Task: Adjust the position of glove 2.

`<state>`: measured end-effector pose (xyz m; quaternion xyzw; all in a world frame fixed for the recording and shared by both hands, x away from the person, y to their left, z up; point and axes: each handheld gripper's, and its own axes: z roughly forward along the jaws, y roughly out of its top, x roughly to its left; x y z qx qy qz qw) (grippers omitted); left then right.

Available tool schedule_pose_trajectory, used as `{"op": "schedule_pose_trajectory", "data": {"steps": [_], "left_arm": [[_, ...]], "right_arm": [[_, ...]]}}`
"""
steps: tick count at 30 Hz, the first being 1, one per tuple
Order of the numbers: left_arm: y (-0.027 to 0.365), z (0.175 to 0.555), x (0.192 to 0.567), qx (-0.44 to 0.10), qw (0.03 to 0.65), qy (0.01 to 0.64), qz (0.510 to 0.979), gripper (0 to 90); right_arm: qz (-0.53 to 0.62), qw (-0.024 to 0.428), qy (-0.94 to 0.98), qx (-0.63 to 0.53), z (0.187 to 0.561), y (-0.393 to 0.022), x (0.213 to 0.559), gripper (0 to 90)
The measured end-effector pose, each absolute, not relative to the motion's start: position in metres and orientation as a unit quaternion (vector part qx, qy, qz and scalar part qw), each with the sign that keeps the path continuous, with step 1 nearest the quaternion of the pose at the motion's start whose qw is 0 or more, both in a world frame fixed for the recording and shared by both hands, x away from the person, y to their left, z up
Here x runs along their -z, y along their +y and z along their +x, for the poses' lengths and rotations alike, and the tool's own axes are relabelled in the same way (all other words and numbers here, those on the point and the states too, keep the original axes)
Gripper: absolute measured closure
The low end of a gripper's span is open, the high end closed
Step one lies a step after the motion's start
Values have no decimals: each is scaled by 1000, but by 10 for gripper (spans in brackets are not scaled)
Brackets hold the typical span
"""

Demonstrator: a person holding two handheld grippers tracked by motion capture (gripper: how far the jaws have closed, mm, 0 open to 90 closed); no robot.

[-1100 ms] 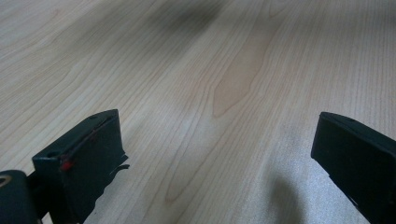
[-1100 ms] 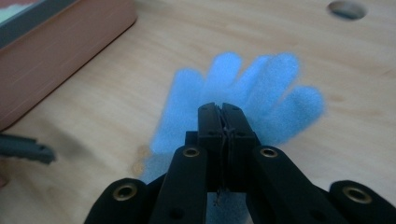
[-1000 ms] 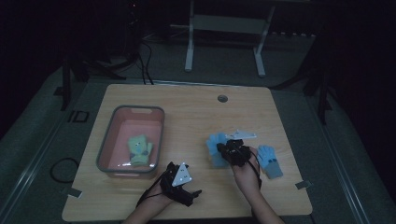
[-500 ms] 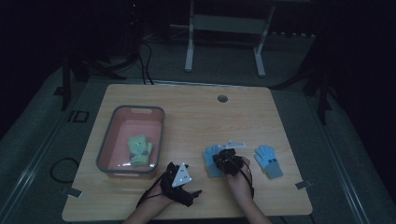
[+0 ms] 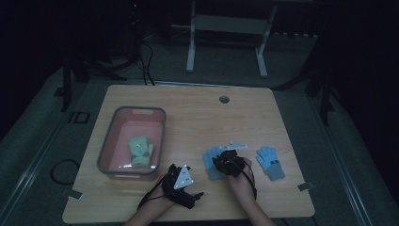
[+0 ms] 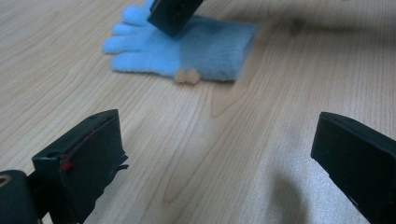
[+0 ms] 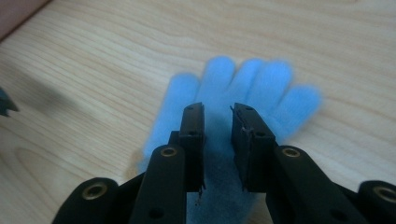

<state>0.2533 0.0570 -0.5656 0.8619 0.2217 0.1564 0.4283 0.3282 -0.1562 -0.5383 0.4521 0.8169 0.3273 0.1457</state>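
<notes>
High view: right gripper (image 5: 225, 161) low over blue glove (image 5: 212, 160).

blue glove (image 7: 243, 93) fingers blurred, cuff cut off

The right tongs (image 5: 221, 162) point down and away from the person, with the hand (image 5: 242, 181) gripping them from behind. Their jaws have just been opening and stand a narrow gap apart, pads parallel. The left tongs (image 5: 195, 197) lie low beside them, nearer the person, jaws spread wide, forearm (image 5: 146, 214) trailing behind.
</notes>
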Motion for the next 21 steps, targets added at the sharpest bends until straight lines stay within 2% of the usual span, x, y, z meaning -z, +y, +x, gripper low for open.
{"op": "schedule_pose_trajectory", "data": {"steps": [5,21], "left_arm": [[56,253,565,-156,430,223,861,26],[57,254,566,-154,428,223,862,26]], "right_arm": [[426,133,829,-337,328,-161,527,619],[385,135,835,-369,342,-212,506,624]]}}
